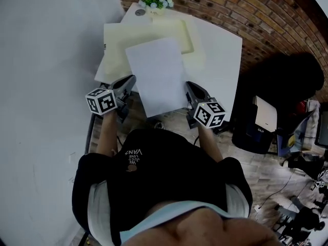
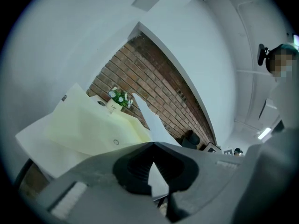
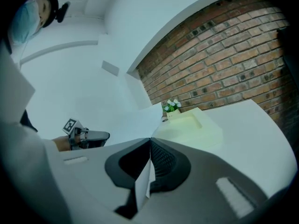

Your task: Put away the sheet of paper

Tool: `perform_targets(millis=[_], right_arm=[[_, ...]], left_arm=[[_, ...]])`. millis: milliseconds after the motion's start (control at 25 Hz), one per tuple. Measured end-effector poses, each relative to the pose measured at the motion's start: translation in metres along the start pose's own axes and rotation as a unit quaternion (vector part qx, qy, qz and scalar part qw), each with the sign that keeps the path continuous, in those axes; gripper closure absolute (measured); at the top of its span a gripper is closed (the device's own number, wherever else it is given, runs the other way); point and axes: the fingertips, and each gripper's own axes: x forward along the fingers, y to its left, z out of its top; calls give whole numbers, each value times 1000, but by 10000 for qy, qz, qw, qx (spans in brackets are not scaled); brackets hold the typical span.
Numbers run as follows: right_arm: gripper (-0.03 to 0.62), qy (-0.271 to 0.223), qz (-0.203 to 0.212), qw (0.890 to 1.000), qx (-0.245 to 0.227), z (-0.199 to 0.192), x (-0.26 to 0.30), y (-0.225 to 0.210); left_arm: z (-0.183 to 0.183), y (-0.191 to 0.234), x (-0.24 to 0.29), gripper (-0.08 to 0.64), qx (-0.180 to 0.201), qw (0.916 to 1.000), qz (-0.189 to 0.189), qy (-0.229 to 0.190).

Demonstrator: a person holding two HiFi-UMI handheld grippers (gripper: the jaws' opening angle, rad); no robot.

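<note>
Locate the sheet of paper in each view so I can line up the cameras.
Head view: sheet of paper at centre, slightly above the middle.
Left gripper view: sheet of paper edge-on at centre, rising from the fingers.
Right gripper view: sheet of paper at lower centre, pinched between the fingers.
Shared landmark: flower pot.

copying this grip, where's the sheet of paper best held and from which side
Near corners, edge-on from either side, as now: left gripper and right gripper each shut on a long edge of the sheet of paper. Thin and floppy, it needs both.
</note>
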Motion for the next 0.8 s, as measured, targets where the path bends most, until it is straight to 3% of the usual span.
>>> perform_targets(millis=[360,800], right_arm=[[593,149,166,9997,43,2,21,-5],[593,88,-65,9999,74,15,49,-14]], left_arm=[[5,13,2,560,-110,9998,188,-21],[29,38,23,560,-147,9999,15,85]])
